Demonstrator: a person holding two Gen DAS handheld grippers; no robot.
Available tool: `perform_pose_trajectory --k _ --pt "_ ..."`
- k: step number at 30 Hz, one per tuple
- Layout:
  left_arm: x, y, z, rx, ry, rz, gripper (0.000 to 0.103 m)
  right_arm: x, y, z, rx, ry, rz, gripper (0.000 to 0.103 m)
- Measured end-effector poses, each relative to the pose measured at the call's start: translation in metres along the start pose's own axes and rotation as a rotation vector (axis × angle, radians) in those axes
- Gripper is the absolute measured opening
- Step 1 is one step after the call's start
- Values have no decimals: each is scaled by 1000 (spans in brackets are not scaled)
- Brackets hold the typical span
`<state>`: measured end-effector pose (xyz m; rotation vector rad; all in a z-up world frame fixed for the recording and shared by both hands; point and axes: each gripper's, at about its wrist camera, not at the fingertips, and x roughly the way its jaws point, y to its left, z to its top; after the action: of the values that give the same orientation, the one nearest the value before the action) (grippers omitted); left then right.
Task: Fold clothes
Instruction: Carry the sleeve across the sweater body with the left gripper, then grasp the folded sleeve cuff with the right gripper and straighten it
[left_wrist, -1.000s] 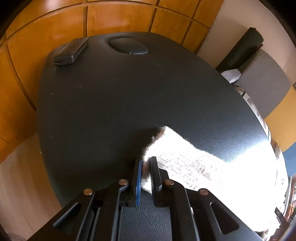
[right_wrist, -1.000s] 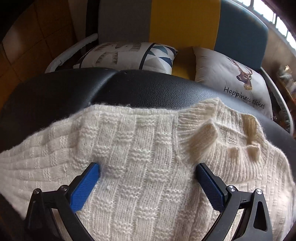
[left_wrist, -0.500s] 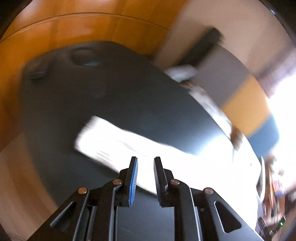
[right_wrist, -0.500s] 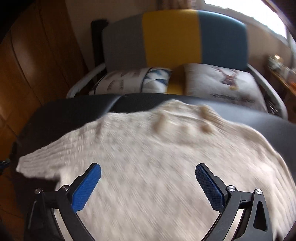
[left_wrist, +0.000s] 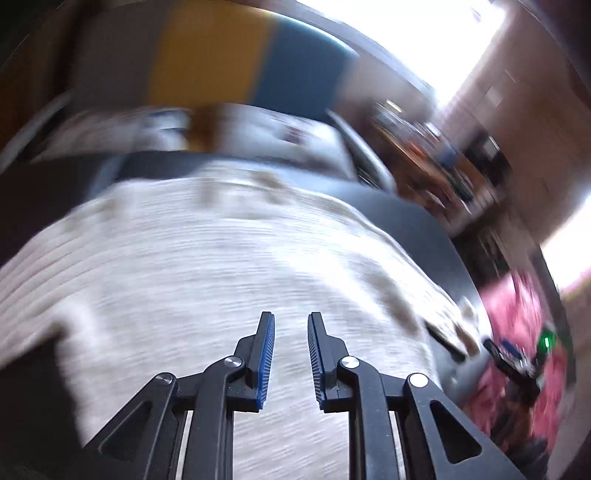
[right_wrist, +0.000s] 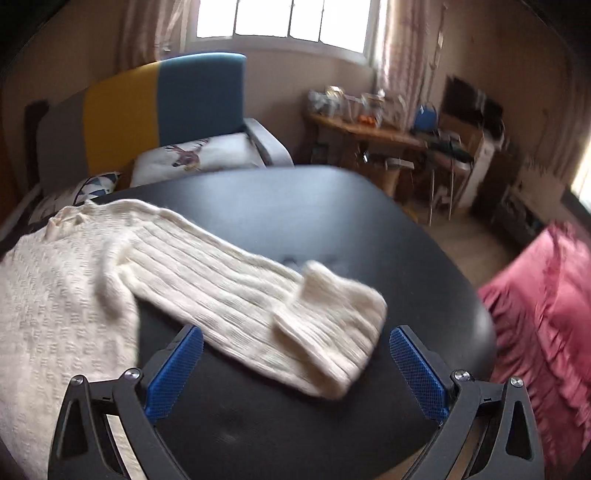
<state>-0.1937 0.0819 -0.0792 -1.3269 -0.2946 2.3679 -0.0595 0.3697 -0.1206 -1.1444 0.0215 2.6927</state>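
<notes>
Right wrist view shows the sweater (right_wrist: 66, 295) flat on the tabletop (right_wrist: 314, 206), sleeve (right_wrist: 258, 299) stretched out sideways, both right gripper (right_wrist: 295, 373) and left gripper (left_wrist: 290, 358) apart and empty; folding that sleeve inward looks next.

Daylight enters through the window (right_wrist: 284, 22), which is blown out to white. The left wrist view is heavily smeared by motion blur: the cream sweater (left_wrist: 221, 280) is streaked sideways and its knit unreadable, while the left gripper (left_wrist: 291, 328) stays sharp. The right wrist view is clearer, soft towards the pink cloth (right_wrist: 543, 306). Both views curve and darken at the corners.
</notes>
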Motion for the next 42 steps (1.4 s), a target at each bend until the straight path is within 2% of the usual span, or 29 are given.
perform_pose_trajectory --k 3,8,9,10,11,13,15,17,19,24,27,28,30,33,36,39,42 --pt "-4 -48 1 91 69 -33 18 12 -19 -5 38 17 19 102" --pt "31 -70 -4 185 154 -40 18 38 -15 2 16 43 44 96" --pt "37 -73 -7 203 166 -35 18 45 -14 1 9 57 44 91" --pt "42 -75 -10 220 177 -29 18 53 -13 1 5 77 39 79" --pt "49 -78 -11 234 191 -20 18 62 -13 0 8 108 28 57" --pt "65 -81 -12 246 216 -19 17 80 -17 -2 35 175 12 38" --pt "76 -80 -14 249 237 -19 18 83 -24 -1 59 172 17 34" --pt "83 -77 -19 244 259 -15 17 82 -29 0 78 164 11 20" --pt "89 -74 -25 242 275 -12 17 74 -40 3 108 140 13 15" --pt "85 -65 -34 249 276 -26 18 49 -68 14 188 74 34 12" --pt "83 -59 -36 247 276 -40 18 31 -111 15 321 28 9 12" --pt "82 -58 -36 249 281 -40 18 29 -128 11 374 28 3 11" --pt "79 -58 -35 254 295 -36 18 26 -143 -2 425 32 2 1" --pt "70 -60 -27 264 308 -27 18 23 -159 -23 485 40 7 1" --pt "57 -68 -11 273 277 -68 18 20 -175 -44 545 48 11 1" --pt "50 -84 7 312 251 -100 18 5 -172 -40 488 18 12 1" --pt "57 -107 10 384 277 -142 22 5 -155 -21 389 5 59 3"
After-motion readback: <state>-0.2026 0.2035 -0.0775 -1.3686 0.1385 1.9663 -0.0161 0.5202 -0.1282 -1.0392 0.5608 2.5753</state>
